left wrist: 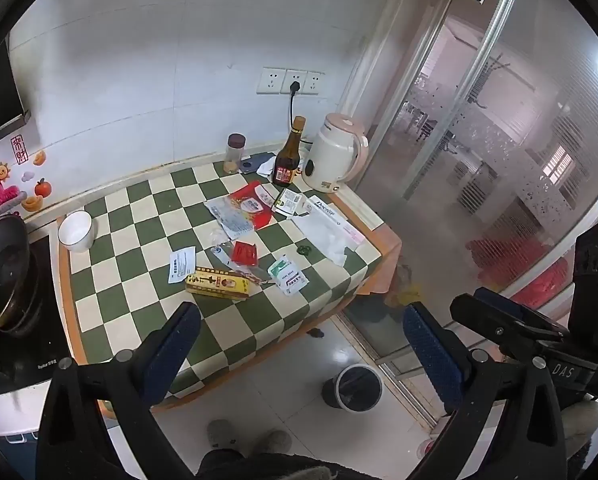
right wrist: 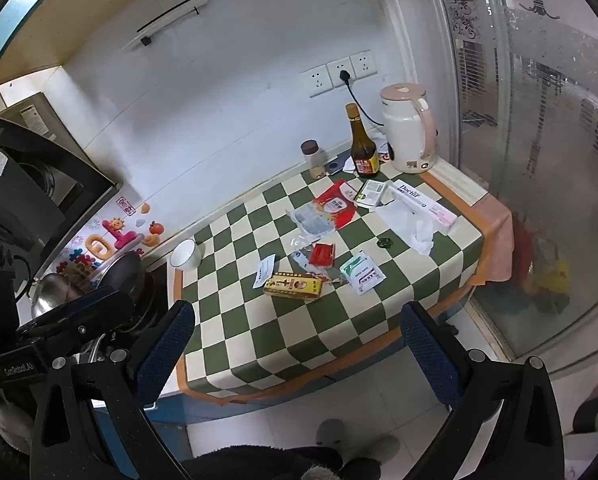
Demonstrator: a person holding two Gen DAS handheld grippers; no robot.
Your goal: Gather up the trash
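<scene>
Trash lies scattered on the green-and-cream checked tablecloth [left wrist: 139, 216] [right wrist: 259, 320]: a yellow carton [left wrist: 218, 283] [right wrist: 293, 286], a small red packet [left wrist: 245, 253] [right wrist: 322, 255], a green-and-white sachet [left wrist: 287, 274] [right wrist: 362, 273], a white slip [left wrist: 182, 265] [right wrist: 264, 271], a red-and-clear wrapper [left wrist: 245, 210] [right wrist: 333, 206], a crumpled tissue [left wrist: 331, 240] [right wrist: 415, 228] and a long white box [left wrist: 331, 214] [right wrist: 425, 200]. A small bin [left wrist: 357, 386] stands on the floor by the table. My left gripper [left wrist: 299, 340] and right gripper [right wrist: 295, 340] both hang open and empty above the table's near edge.
At the back stand a cream kettle [left wrist: 335, 156] [right wrist: 409, 128], a dark bottle [left wrist: 289, 154] [right wrist: 363, 144] and a spice jar [left wrist: 235, 152] [right wrist: 313, 158]. A white bowl [left wrist: 76, 231] [right wrist: 185, 254] sits left. A pan [left wrist: 3, 272] is on the stove. A glass sliding door [left wrist: 499, 160] stands on the right.
</scene>
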